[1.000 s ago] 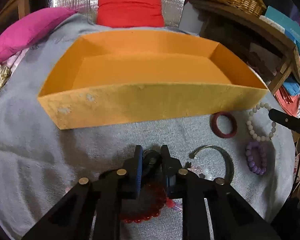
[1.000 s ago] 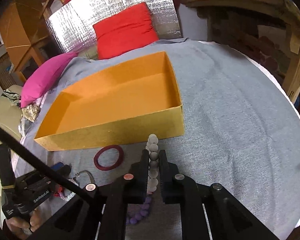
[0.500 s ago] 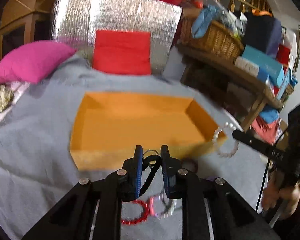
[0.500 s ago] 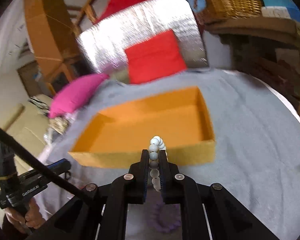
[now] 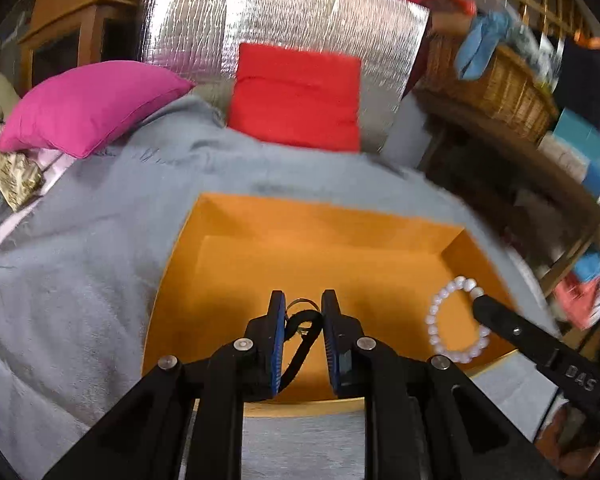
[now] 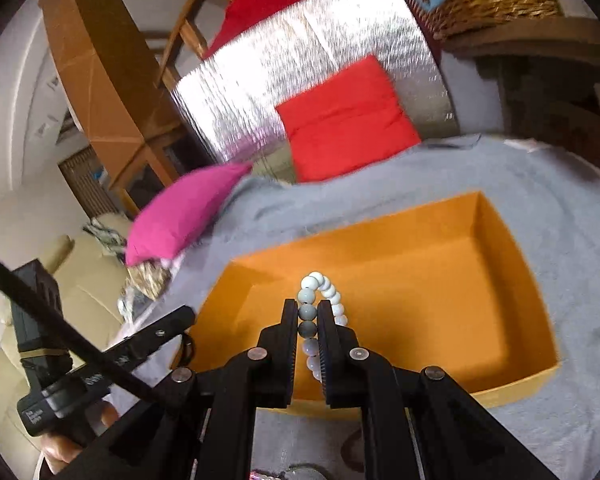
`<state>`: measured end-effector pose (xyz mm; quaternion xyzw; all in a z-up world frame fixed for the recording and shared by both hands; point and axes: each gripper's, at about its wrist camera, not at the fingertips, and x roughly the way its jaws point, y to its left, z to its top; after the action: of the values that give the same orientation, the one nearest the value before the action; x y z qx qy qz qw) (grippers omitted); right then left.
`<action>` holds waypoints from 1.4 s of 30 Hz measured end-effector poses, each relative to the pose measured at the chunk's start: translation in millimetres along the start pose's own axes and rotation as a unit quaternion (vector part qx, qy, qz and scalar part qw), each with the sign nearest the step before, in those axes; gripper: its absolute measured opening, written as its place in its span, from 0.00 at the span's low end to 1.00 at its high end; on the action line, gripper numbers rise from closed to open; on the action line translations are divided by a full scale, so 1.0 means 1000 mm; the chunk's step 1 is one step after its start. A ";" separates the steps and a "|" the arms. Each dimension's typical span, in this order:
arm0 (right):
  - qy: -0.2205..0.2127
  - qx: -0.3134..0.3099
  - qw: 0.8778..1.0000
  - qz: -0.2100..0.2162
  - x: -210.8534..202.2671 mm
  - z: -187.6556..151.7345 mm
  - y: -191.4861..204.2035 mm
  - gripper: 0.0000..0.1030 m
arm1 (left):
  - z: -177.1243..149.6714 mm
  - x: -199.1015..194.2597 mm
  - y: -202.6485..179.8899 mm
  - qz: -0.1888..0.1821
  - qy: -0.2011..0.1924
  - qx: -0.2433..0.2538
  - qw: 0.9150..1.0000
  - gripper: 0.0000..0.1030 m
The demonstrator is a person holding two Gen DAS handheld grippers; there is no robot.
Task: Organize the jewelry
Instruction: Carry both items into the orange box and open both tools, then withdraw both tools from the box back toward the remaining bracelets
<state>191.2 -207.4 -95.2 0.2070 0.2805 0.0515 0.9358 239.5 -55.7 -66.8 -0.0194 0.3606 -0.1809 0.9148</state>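
An open orange box [image 5: 340,248] lies on a grey cloth. My left gripper [image 5: 303,301] hangs over the box's near part, shut on a black cord bracelet [image 5: 306,319] with a small metal ring. My right gripper [image 6: 307,309] is shut on a white bead bracelet [image 6: 320,282], held above the box [image 6: 440,280]. In the left wrist view the bead bracelet [image 5: 454,320] dangles as a loop from the right gripper [image 5: 480,305] over the box's right end. The left gripper [image 6: 182,317] shows at the box's left edge in the right wrist view.
A red cushion [image 5: 296,100] and a pink cushion [image 5: 88,104] lie beyond the box against a silver sheet. A wicker basket [image 5: 496,88] sits on a wooden shelf at the right. A dark red ring [image 6: 350,450] lies on the cloth below my right gripper.
Both grippers rose from the cloth with their bracelets and moved forward over the orange box. The other jewelry on the cloth dropped out of the left wrist view.
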 end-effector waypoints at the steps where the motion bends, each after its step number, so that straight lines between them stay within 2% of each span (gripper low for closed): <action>1: 0.005 -0.007 1.000 -0.008 0.003 -0.003 -0.001 0.10 | -0.002 0.003 -0.003 0.005 0.005 0.005 1.000 0.19; 2: 0.008 -0.016 1.000 -0.024 0.006 -0.005 -0.001 0.10 | -0.004 0.006 -0.007 0.015 0.012 0.013 1.000 0.21; 4: 0.008 -0.013 0.999 -0.051 0.008 -0.008 -0.006 0.11 | -0.007 0.004 -0.010 0.040 0.017 0.021 0.999 0.40; 5: 0.009 -0.007 0.998 -0.061 0.006 -0.009 -0.010 0.14 | -0.009 -0.003 -0.010 0.045 0.009 0.024 0.999 0.53; 6: 0.005 -0.002 0.997 -0.076 0.003 -0.009 -0.013 0.26 | -0.010 -0.011 -0.010 0.049 -0.003 0.024 0.999 0.61; 7: -0.005 0.001 0.996 -0.092 -0.003 -0.008 -0.015 0.42 | -0.011 -0.021 -0.010 0.050 -0.012 0.026 0.998 0.63; 9: -0.040 0.000 0.991 -0.127 -0.021 -0.015 -0.020 0.56 | -0.013 -0.040 -0.013 0.051 -0.033 0.038 0.997 0.64; 13: -0.081 -0.022 0.981 -0.174 -0.057 -0.032 -0.020 0.56 | -0.024 -0.084 -0.012 0.081 -0.080 0.077 0.991 0.75; 16: -0.067 -0.022 0.976 -0.207 -0.078 -0.039 -0.021 0.56 | -0.033 -0.098 -0.003 0.081 -0.083 0.091 0.989 0.75; 21: -0.040 0.016 0.972 -0.230 -0.111 -0.044 -0.012 0.57 | -0.057 -0.120 0.018 0.117 -0.079 0.131 0.981 0.76; 24: -0.029 0.010 0.969 -0.246 -0.123 -0.041 0.007 0.62 | -0.065 -0.130 0.033 0.116 -0.074 0.126 0.983 0.76; 27: -0.019 -0.006 0.966 -0.257 -0.131 -0.036 0.030 0.64 | -0.066 -0.136 0.047 0.121 -0.076 0.119 0.983 0.77; 29: -0.017 -0.018 0.967 -0.253 -0.135 -0.035 0.042 0.64 | -0.068 -0.137 0.055 0.132 -0.075 0.114 0.982 0.77; 33: -0.021 -0.049 0.970 -0.238 -0.133 -0.028 0.067 0.73 | -0.070 -0.133 0.065 0.135 -0.062 0.099 0.984 0.77; 36: -0.017 -0.073 0.972 -0.224 -0.127 -0.028 0.077 0.73 | -0.071 -0.132 0.065 0.150 -0.064 0.105 0.981 0.77; 38: -0.017 -0.084 0.973 -0.215 -0.124 -0.031 0.078 0.73 | -0.072 -0.134 0.064 0.154 -0.070 0.110 0.979 0.77; 42: -0.022 -0.089 0.977 -0.194 -0.124 -0.039 0.069 0.73 | -0.074 -0.140 0.063 0.141 -0.073 0.101 0.982 0.78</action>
<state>67.2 -156.8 -33.1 0.0653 0.2894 -0.1109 0.9485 115.8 58.3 -40.6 0.1112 0.2718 -0.0841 0.9522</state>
